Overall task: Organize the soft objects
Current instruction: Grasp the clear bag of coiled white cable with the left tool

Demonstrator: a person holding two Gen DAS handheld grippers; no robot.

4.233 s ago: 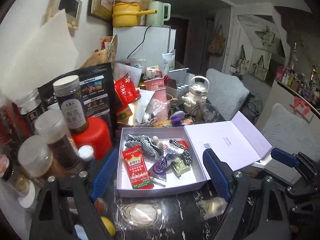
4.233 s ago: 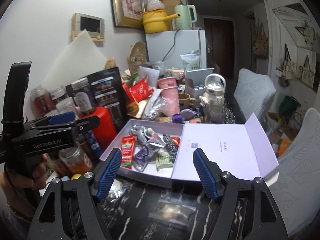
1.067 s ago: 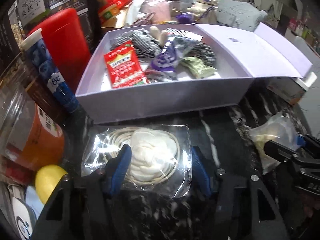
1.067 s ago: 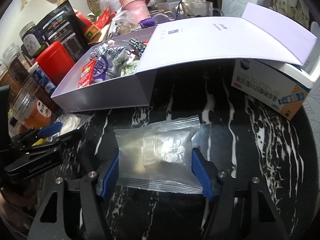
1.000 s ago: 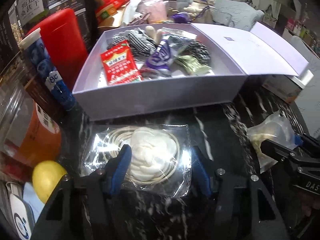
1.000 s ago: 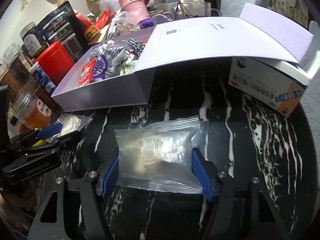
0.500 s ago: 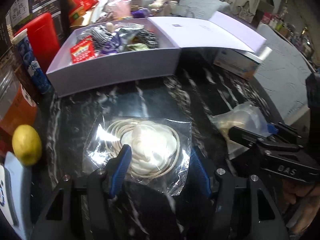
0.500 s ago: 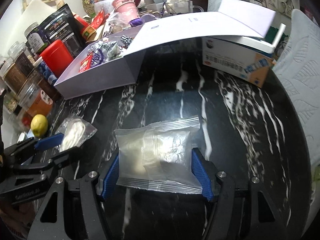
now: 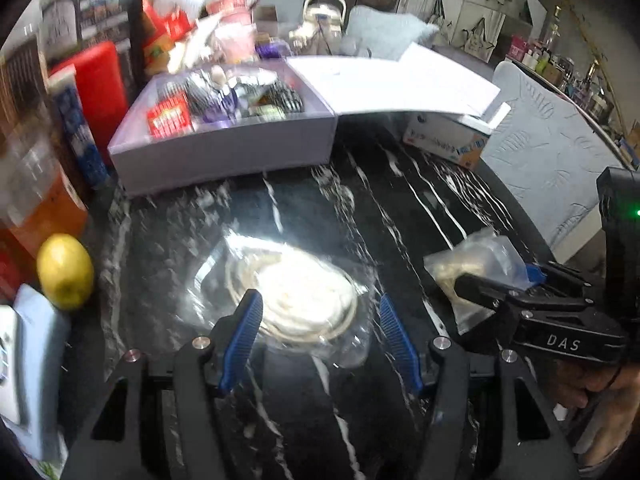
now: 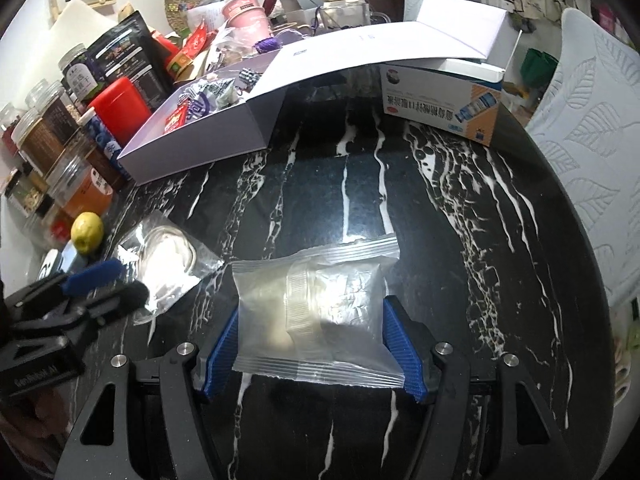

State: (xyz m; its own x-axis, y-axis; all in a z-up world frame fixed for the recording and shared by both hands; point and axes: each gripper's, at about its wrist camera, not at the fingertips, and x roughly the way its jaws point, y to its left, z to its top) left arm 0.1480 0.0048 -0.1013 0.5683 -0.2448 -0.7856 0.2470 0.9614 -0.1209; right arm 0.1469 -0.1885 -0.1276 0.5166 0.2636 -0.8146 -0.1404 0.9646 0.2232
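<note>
My left gripper (image 9: 320, 320) is shut on a clear bag with a white coiled cord (image 9: 296, 292) and holds it above the black marble table (image 9: 400, 208). My right gripper (image 10: 312, 340) is shut on a clear packet with a pale soft item (image 10: 316, 312), also lifted. The packet also shows at the right of the left wrist view (image 9: 476, 260), and the cord bag at the left of the right wrist view (image 10: 168, 264). The open lavender box (image 9: 224, 148) with snack packets and soft items stands farther back, its lid (image 10: 380, 44) lying open to the right.
A yellow lemon (image 9: 64, 270) and jars (image 10: 44, 136) crowd the left edge. A red canister (image 10: 116, 106) stands left of the box. A blue-and-white carton (image 10: 440, 100) lies under the lid. Cushioned chairs (image 10: 592, 120) stand at the right.
Both grippers have pulled back from the box and risen, each carrying its bag. The box now looks farther away; the left view is motion blurred.
</note>
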